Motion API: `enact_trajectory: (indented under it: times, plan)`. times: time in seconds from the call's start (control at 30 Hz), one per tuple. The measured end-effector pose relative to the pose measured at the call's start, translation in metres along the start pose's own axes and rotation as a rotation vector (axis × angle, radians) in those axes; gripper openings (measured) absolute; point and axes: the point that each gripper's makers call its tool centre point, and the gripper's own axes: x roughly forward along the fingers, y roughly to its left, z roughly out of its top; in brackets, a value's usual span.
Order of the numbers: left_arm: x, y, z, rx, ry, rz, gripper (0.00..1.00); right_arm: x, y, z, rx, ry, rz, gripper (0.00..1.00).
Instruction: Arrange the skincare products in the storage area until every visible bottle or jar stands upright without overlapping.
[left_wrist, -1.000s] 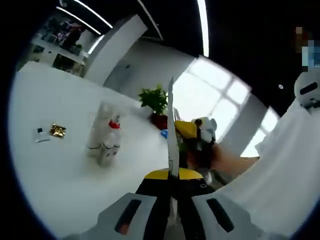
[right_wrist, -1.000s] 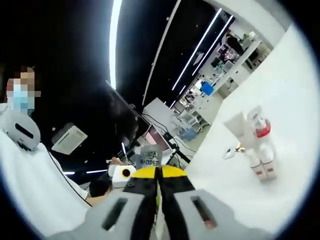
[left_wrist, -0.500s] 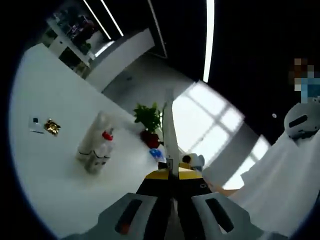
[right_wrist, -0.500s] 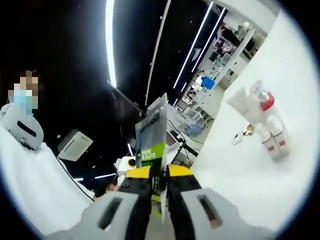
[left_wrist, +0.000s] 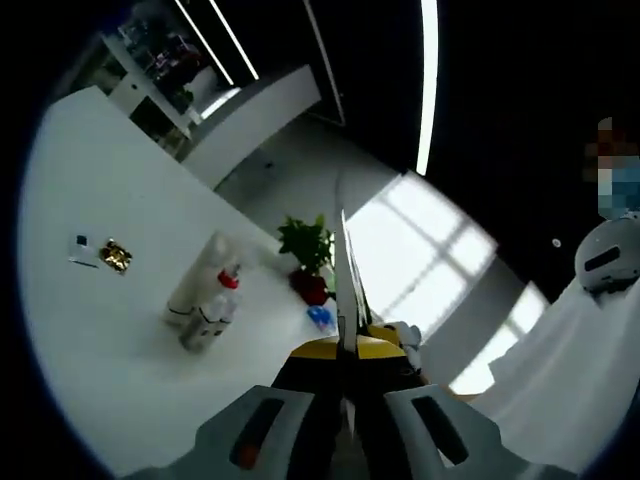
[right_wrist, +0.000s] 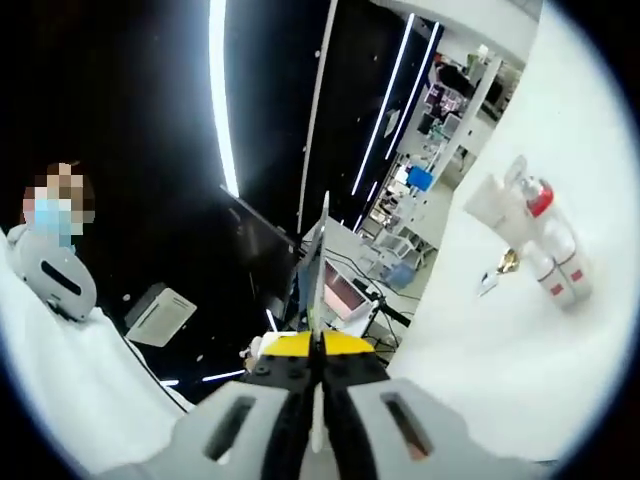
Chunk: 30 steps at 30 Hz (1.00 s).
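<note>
- White table (left_wrist: 110, 330) spreads across the left gripper view, with a bright window behind it and long ceiling lights against a dark ceiling.
- Small cluster of skincare bottles (left_wrist: 205, 300) stands on the table, well ahead of the left gripper (left_wrist: 345, 370); one has a red cap, and a pale tube leans in among them.
- Potted plant (left_wrist: 308, 258) in a red pot sits beyond the bottles, near the table's far edge, with a small blue thing just beside it.
- Gold wrapper (left_wrist: 115, 256) and a little white card lie apart from the bottles on the table.
- Left gripper's jaws are pressed together on a thin flat packet (left_wrist: 345, 270) seen edge-on.
- Right gripper (right_wrist: 318, 385) likewise clamps a thin flat packet (right_wrist: 317, 280), edge-on; the bottles (right_wrist: 535, 245) stand far off on the table (right_wrist: 480, 370), nothing between.
- Shelves and desks crowd the background of the right gripper view.
</note>
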Motion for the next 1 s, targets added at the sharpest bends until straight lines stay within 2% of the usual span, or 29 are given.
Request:
enact_trajectory:
  times: [0.2, 0.47, 0.67, 0.73, 0.77, 0.83, 0.93, 1.0]
  plan:
    - [-0.003, 0.01, -0.018, -0.052, -0.006, 0.039, 0.07, -0.003, -0.006, -0.003, 0.034, -0.029, -0.036, 0.01]
    - [-0.01, 0.019, -0.031, -0.089, 0.005, 0.082, 0.11, -0.002, -0.018, -0.008, 0.093, -0.072, -0.09, 0.01]
    - [-0.014, 0.025, -0.029, -0.106, -0.019, 0.114, 0.07, -0.001, -0.026, -0.009, 0.095, -0.069, -0.127, 0.01]
    - [-0.014, 0.025, -0.026, -0.131, -0.037, 0.118, 0.01, -0.001, -0.029, -0.009, 0.092, -0.072, -0.146, 0.01]
    - [-0.013, 0.022, -0.023, -0.143, -0.053, 0.104, 0.0, 0.0, -0.031, -0.009, 0.095, -0.071, -0.157, 0.01]
    - [-0.012, 0.025, -0.022, -0.154, -0.053, 0.122, 0.0, 0.001, -0.032, -0.007, 0.094, -0.08, -0.156, 0.01]
    - [-0.012, 0.03, -0.022, -0.16, -0.048, 0.132, 0.0, 0.002, -0.037, -0.007, 0.031, -0.055, -0.181, 0.01]
    - [-0.012, 0.032, -0.022, -0.178, -0.052, 0.13, 0.0, 0.003, -0.035, -0.006, -0.014, -0.058, -0.162, 0.03]
